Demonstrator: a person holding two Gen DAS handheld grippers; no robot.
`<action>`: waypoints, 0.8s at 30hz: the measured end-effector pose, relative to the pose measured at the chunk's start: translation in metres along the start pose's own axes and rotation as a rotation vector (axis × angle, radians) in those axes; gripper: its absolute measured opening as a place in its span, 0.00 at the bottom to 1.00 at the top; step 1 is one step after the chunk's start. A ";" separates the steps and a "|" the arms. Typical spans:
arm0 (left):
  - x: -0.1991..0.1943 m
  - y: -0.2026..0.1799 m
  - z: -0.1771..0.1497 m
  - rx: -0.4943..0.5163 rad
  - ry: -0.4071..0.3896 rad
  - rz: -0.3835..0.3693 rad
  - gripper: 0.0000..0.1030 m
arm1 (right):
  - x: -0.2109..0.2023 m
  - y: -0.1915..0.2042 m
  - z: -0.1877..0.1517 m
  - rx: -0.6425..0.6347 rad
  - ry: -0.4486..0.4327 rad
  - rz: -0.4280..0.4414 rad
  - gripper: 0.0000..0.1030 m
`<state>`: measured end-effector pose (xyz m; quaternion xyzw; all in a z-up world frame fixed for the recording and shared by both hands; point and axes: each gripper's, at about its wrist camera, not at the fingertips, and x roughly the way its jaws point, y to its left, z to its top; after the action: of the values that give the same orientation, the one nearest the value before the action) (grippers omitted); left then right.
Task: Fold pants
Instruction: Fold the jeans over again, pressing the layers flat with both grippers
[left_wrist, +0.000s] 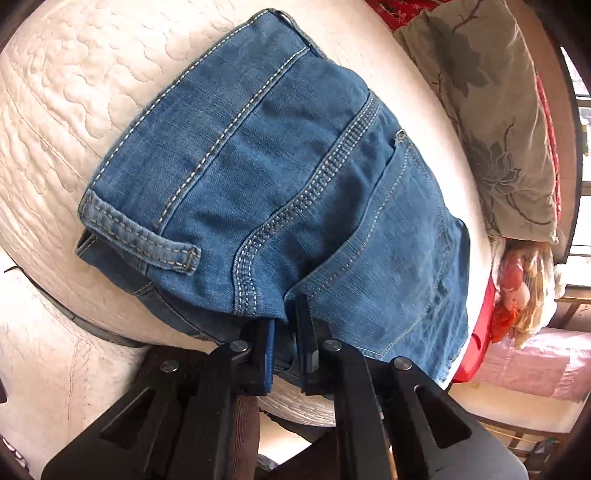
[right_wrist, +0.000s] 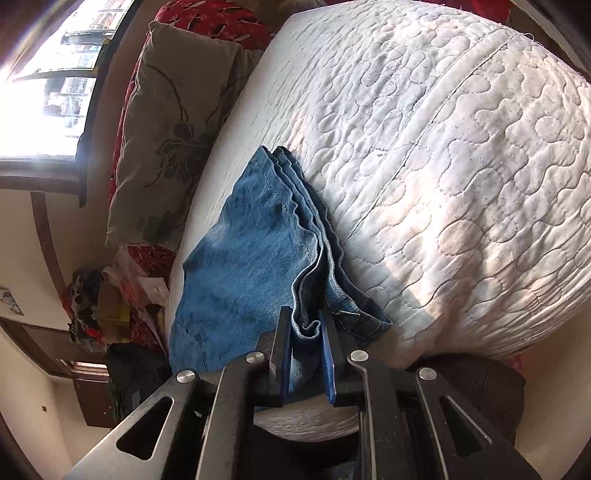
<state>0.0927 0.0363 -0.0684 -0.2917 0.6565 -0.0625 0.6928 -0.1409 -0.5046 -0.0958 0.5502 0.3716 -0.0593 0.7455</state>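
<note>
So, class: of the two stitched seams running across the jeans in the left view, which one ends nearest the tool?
The thick ladder-stitched seam: it curves down to the left tool. The thinner seam lies farther off.

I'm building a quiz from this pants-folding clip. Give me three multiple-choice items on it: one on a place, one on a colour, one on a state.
1. Where do the folded jeans lie?
A. on a white quilted bedspread
B. on a wooden floor
C. in a basket

2. What colour are the gripper pads?
A. red
B. blue
C. yellow

3. What is the right gripper doing?
A. hanging open above the quilt
B. gripping a pillow
C. pinching bunched denim

Answers: 1 A, quilting surrounds the denim; 2 B, blue strips line the black fingers; 3 C, stacked denim edges sit squeezed between the pads.
</note>
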 end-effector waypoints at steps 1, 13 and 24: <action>0.002 0.002 0.001 -0.010 0.005 0.011 0.06 | 0.000 0.000 0.001 0.000 -0.004 0.005 0.11; -0.002 0.036 -0.011 -0.081 0.017 0.077 0.04 | -0.008 -0.015 -0.001 0.030 -0.006 -0.010 0.11; -0.028 -0.003 -0.044 0.177 0.070 0.005 0.14 | -0.050 -0.014 0.005 0.000 -0.078 -0.086 0.44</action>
<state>0.0486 0.0328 -0.0407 -0.2252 0.6731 -0.1287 0.6926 -0.1814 -0.5301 -0.0747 0.5309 0.3655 -0.1124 0.7563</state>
